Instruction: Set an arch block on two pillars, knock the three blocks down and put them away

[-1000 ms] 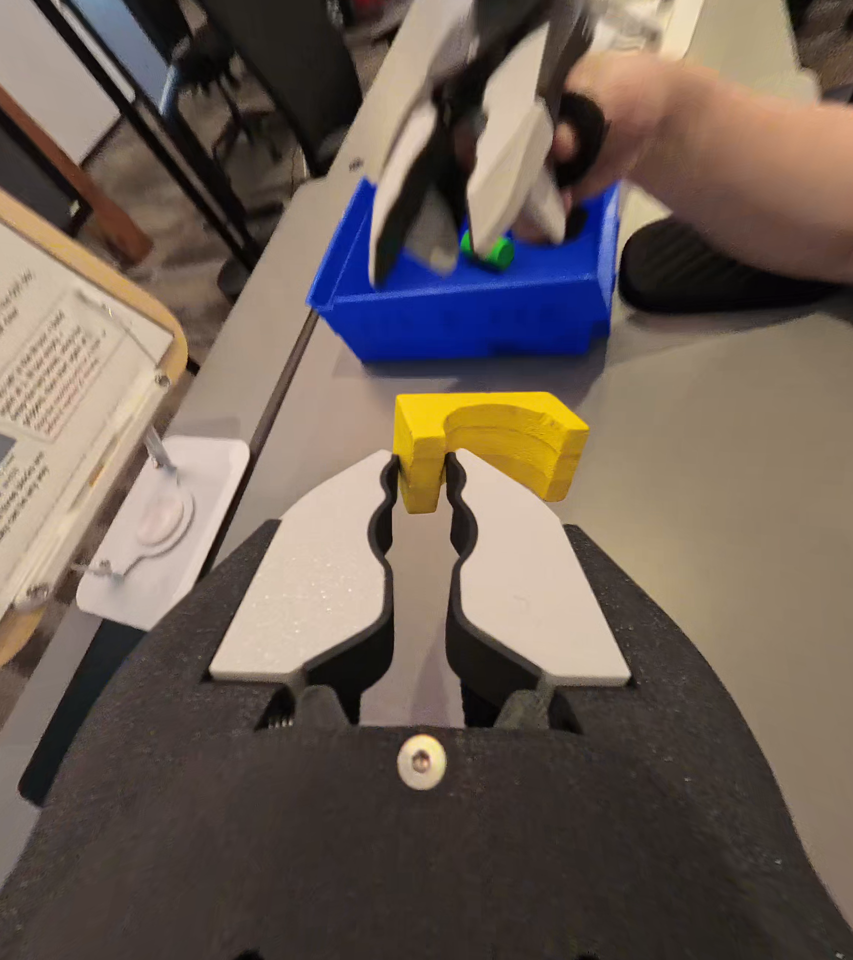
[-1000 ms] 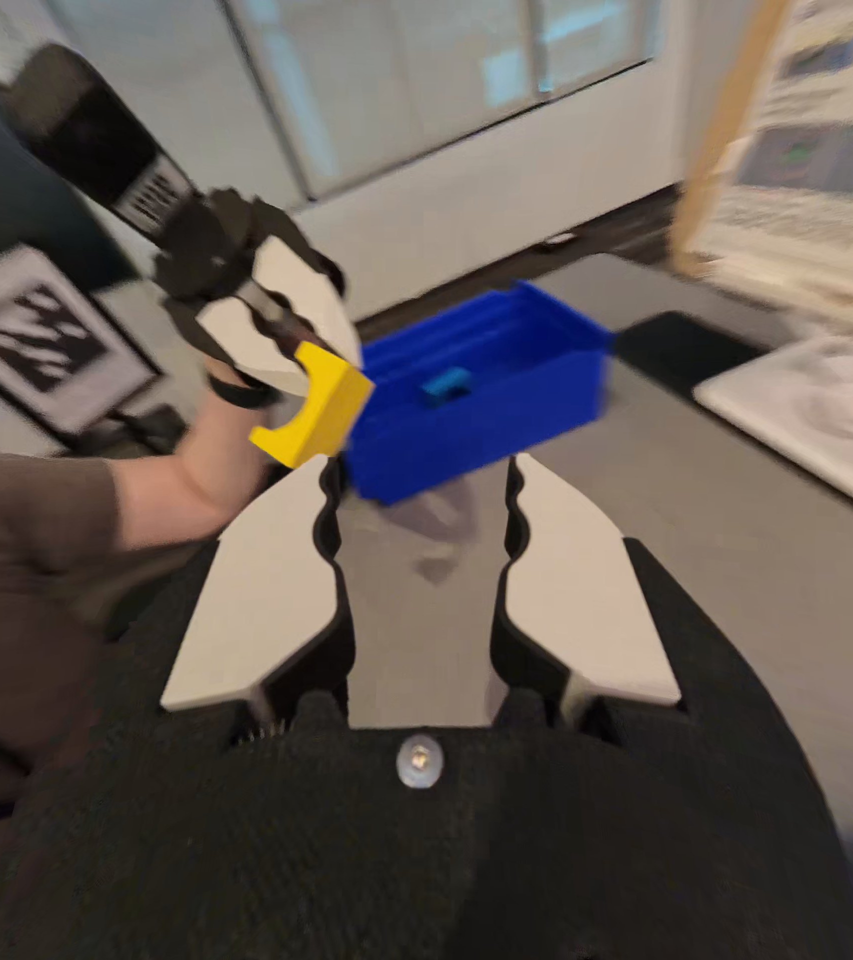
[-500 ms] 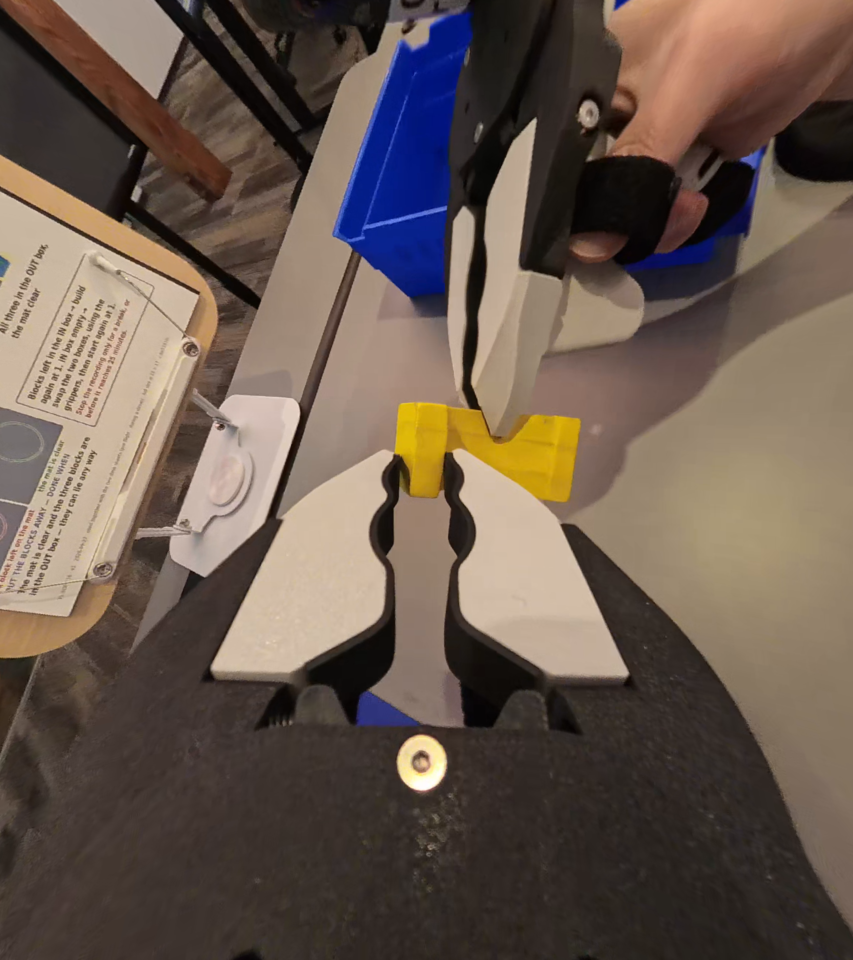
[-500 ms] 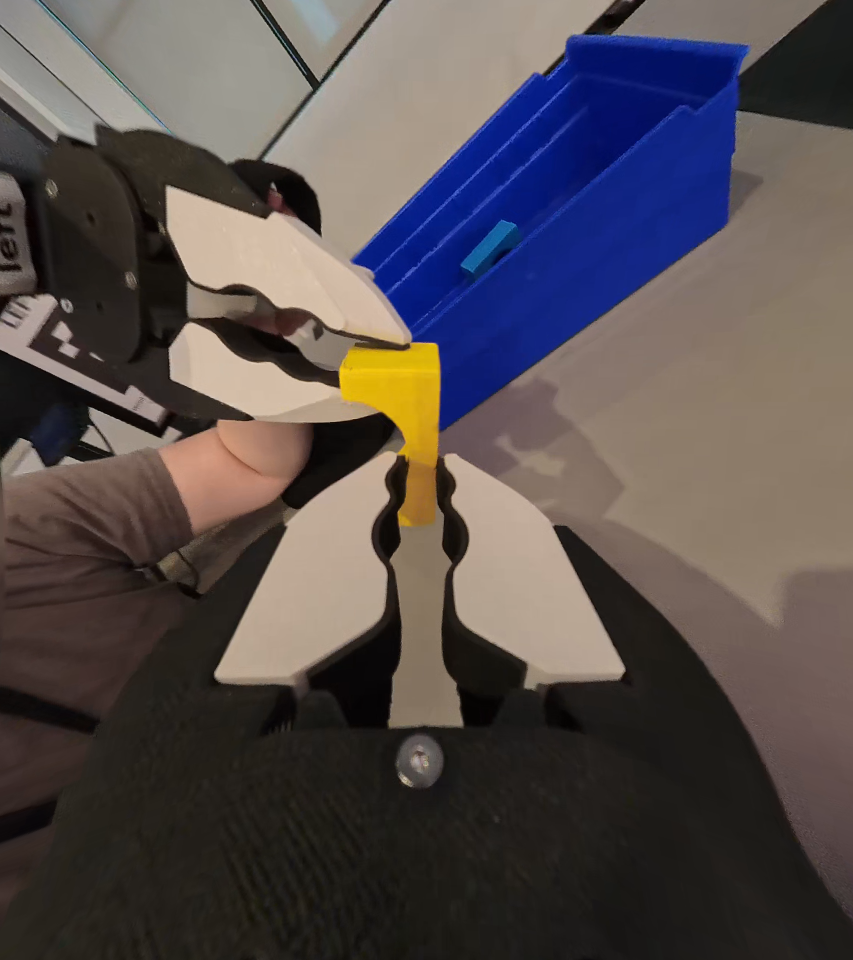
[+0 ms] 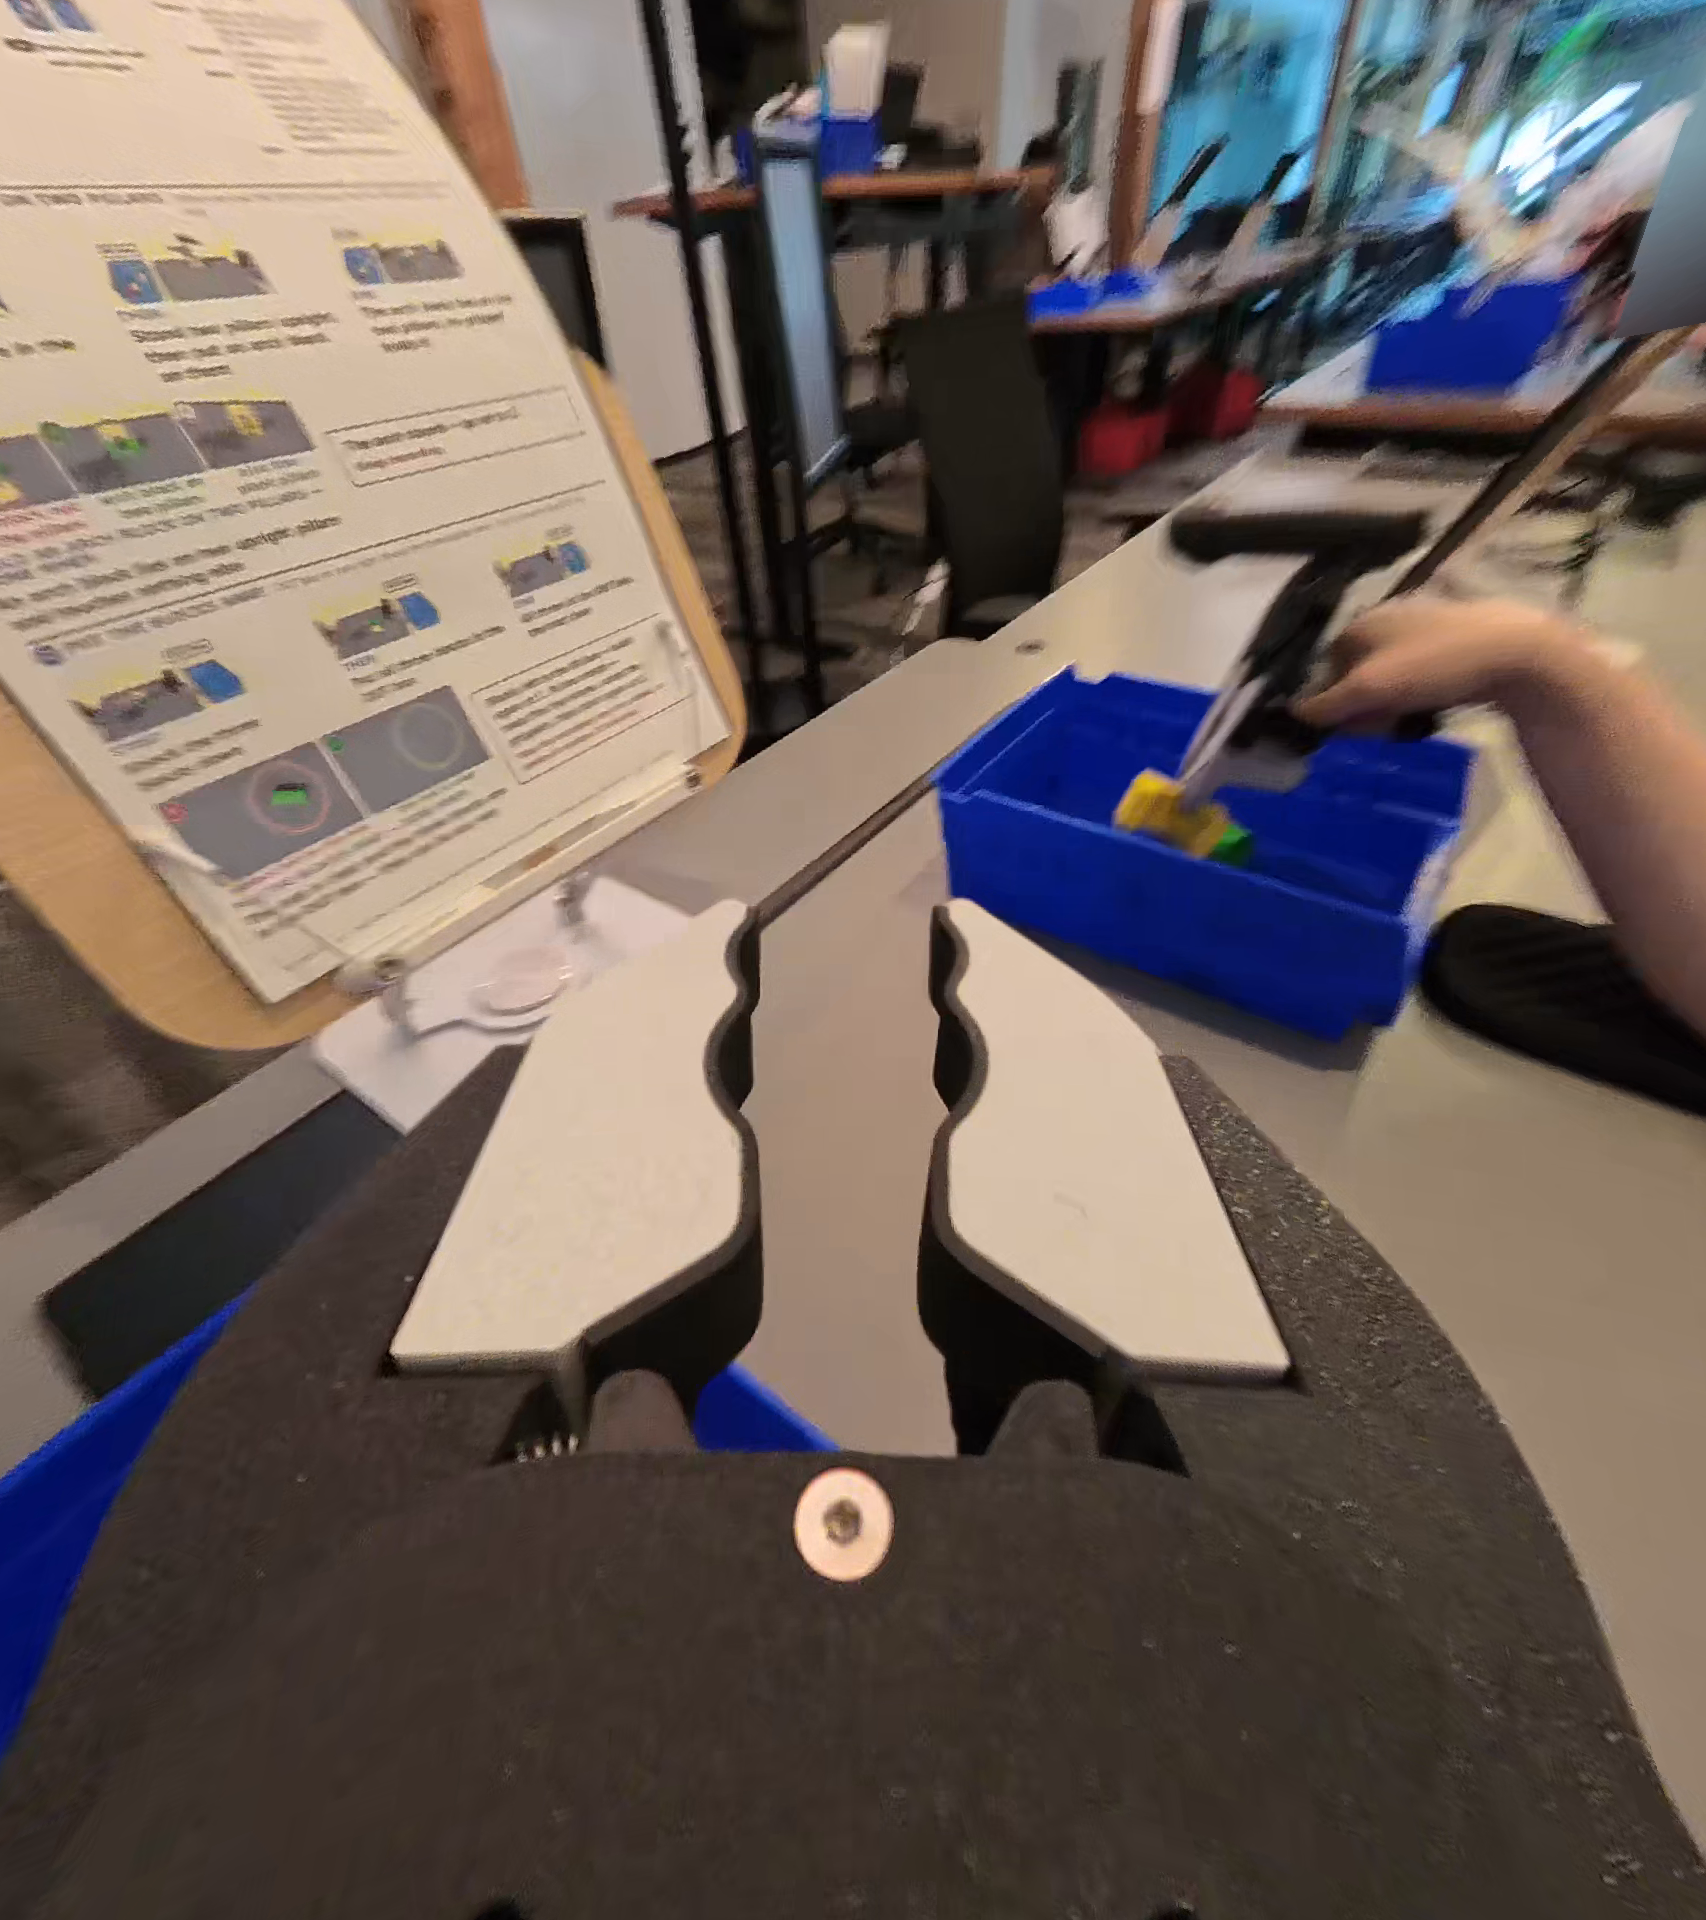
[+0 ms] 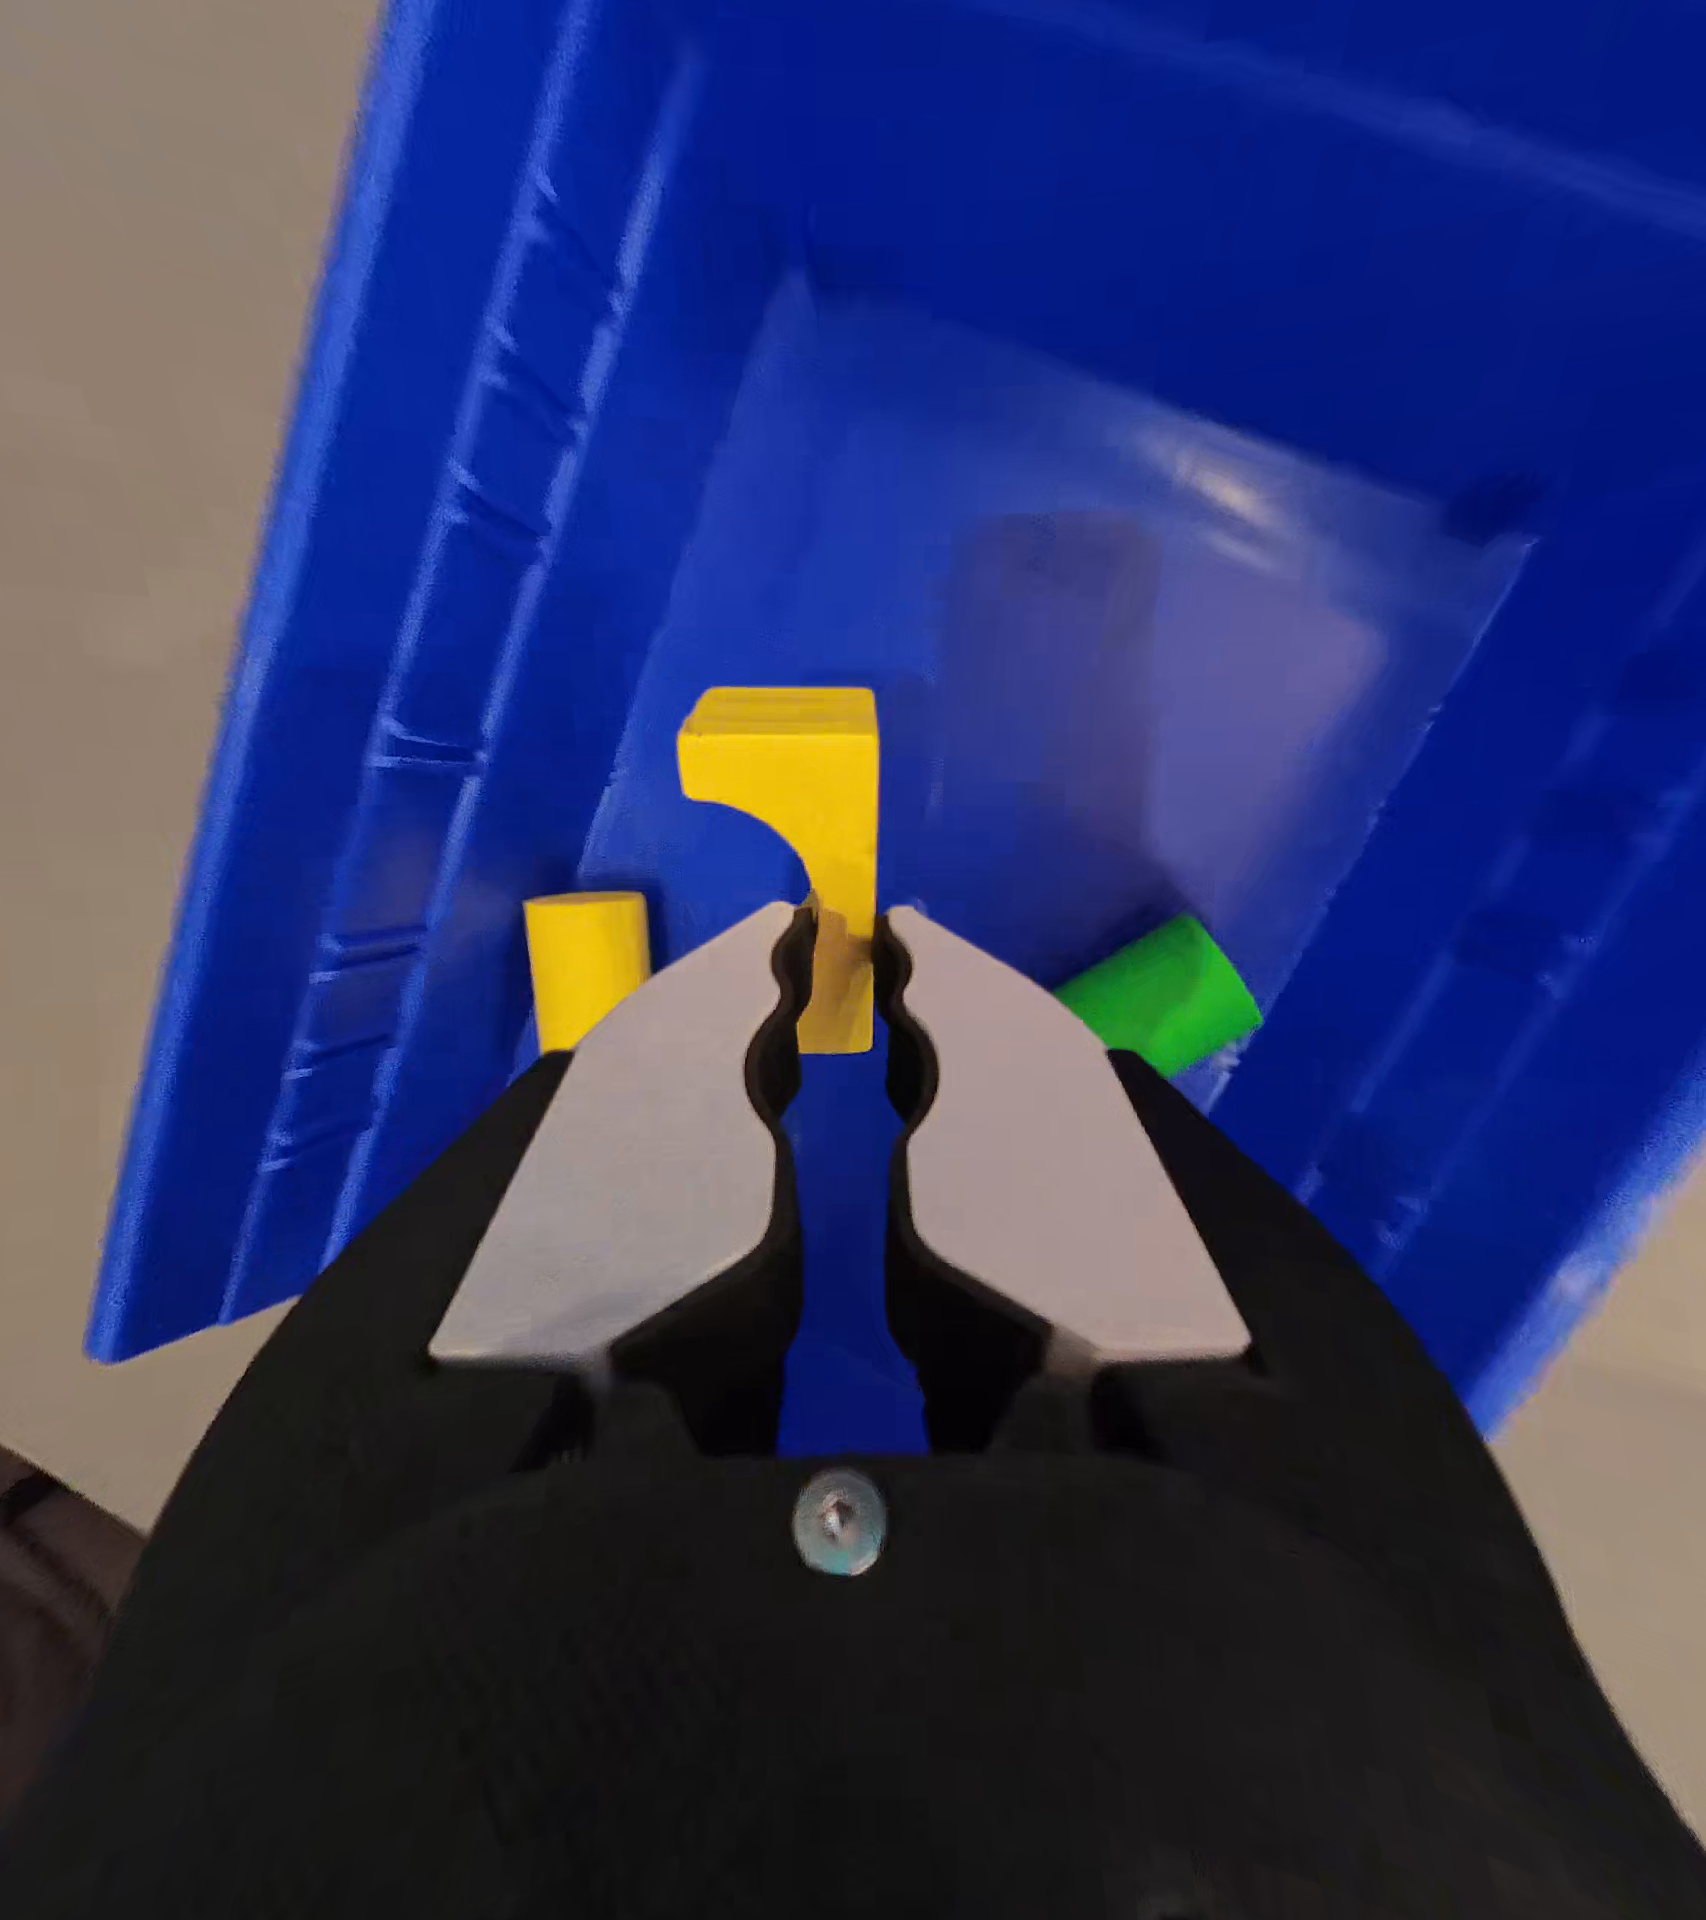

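Handed over from the now empty, parted left gripper [image 5: 841, 920], the arch block [image 6: 795, 790] hangs pinched in the right gripper [image 6: 841, 916] inside the blue bin [image 6: 392, 644], between both pillars; next, release.

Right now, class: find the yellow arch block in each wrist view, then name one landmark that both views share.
Left wrist view: the yellow arch block shows small at right of centre, inside the blue bin, at the tip of the right gripper.
Right wrist view: the arch is at centre, clamped between this view's own fingers.
Shared landmark: the blue bin, with the green cylinder beside the arch.
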`<state>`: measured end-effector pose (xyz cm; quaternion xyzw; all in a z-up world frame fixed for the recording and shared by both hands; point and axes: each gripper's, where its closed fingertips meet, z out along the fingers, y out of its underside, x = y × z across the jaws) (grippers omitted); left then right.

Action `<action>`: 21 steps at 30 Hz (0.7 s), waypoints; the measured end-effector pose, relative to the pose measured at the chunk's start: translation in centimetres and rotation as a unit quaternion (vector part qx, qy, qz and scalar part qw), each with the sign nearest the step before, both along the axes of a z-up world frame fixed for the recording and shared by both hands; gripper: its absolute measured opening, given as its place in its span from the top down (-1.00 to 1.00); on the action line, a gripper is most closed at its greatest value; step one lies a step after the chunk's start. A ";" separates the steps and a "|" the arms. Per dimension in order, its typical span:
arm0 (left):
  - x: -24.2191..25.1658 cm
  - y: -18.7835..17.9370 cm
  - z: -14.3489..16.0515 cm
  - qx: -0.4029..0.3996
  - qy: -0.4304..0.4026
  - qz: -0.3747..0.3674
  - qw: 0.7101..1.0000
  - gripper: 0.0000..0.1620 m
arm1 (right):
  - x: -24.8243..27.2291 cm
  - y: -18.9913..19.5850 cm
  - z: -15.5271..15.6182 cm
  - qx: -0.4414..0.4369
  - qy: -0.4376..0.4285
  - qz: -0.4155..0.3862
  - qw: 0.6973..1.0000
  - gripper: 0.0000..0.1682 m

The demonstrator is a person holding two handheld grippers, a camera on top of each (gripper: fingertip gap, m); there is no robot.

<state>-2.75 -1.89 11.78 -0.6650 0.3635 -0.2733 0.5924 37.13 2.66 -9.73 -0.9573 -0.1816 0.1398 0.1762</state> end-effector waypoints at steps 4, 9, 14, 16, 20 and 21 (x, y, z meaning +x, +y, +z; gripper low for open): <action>-2.9 1.5 -0.4 -0.047 -0.050 0.014 0.997 0.62 | 0.0 -0.5 -3.5 -0.076 -0.033 0.025 0.996 0.82; -14.8 4.9 -6.1 -0.144 0.119 0.287 0.939 0.55 | 2.1 0.4 1.3 0.041 -0.040 0.015 0.998 0.63; -21.8 4.3 -9.9 -0.261 0.121 0.369 0.884 0.45 | 10.4 0.2 6.3 0.157 -0.136 -0.110 0.972 0.41; -23.2 3.9 -11.6 -0.291 0.140 0.377 0.868 0.39 | 11.9 -0.8 5.6 0.133 -0.123 -0.129 0.975 0.38; -22.6 3.7 -15.8 -0.374 0.154 0.328 0.854 0.38 | 12.1 -1.9 1.6 0.033 -0.080 -0.133 0.987 0.38; -22.8 3.6 -16.9 -0.394 0.164 0.330 0.842 0.38 | 12.3 -2.0 0.6 0.016 -0.092 -0.129 0.987 0.38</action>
